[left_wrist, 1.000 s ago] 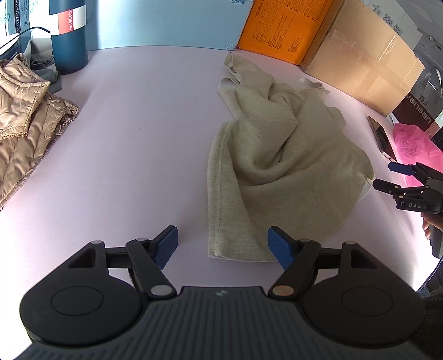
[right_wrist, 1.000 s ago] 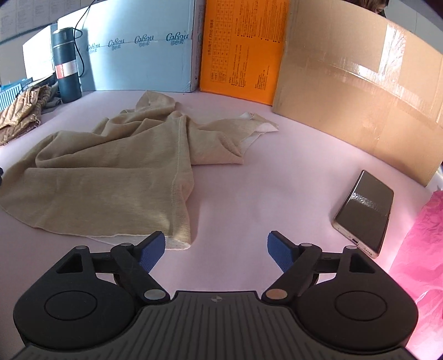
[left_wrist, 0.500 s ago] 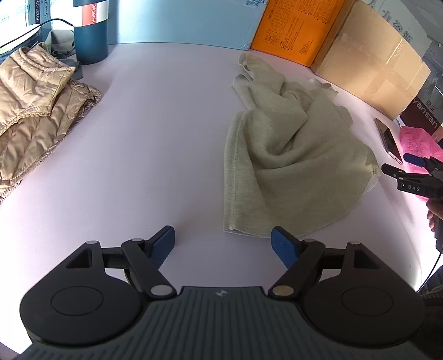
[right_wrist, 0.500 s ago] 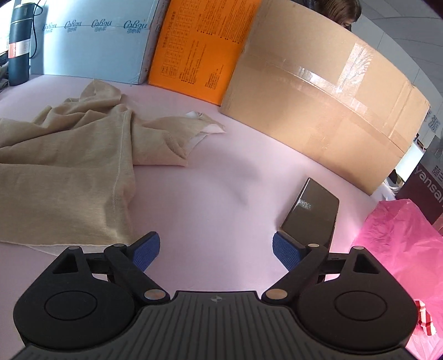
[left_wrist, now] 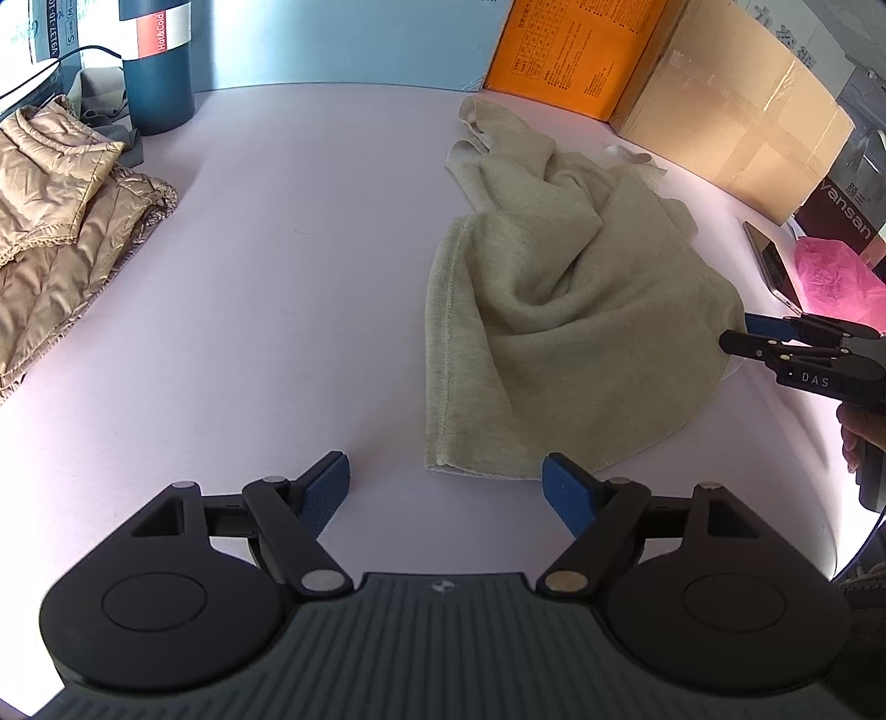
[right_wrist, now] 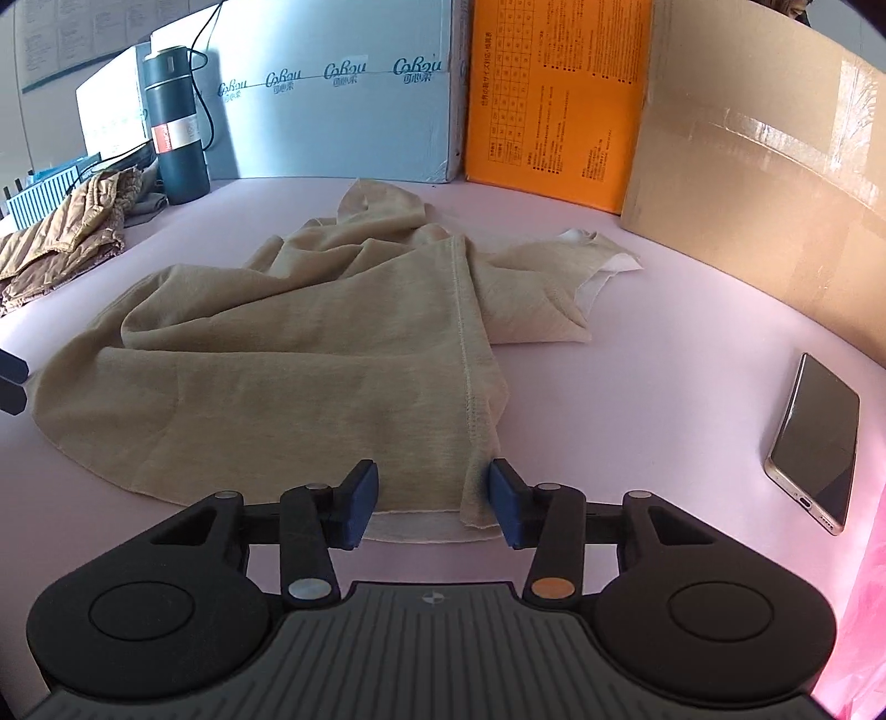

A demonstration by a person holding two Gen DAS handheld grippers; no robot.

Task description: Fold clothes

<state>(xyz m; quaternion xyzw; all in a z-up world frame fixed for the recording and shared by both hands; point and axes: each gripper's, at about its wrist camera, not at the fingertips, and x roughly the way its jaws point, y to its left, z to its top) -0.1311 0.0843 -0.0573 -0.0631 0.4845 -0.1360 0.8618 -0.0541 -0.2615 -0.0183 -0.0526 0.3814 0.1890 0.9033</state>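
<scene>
beige knit garment lies rumpled on the pink worktop, its long axis running from 6 toward 12 o'clock in the right wrist view. the right tool is nearer, jaws parted astride the hem corner at 6 o'clock. the left tool gapes empty, the hem just beyond at 12 o'clock.

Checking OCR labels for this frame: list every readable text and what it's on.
"Cobou", repeated: pale blue box.
"Hot&Cold": red band on the dark flask.
"DAS": body of the right gripper.
"yansan": dark box at the far right.
"V9137-10-0...", partial: white label at top left.
Orange box: table and fine print, too small to read.
</scene>
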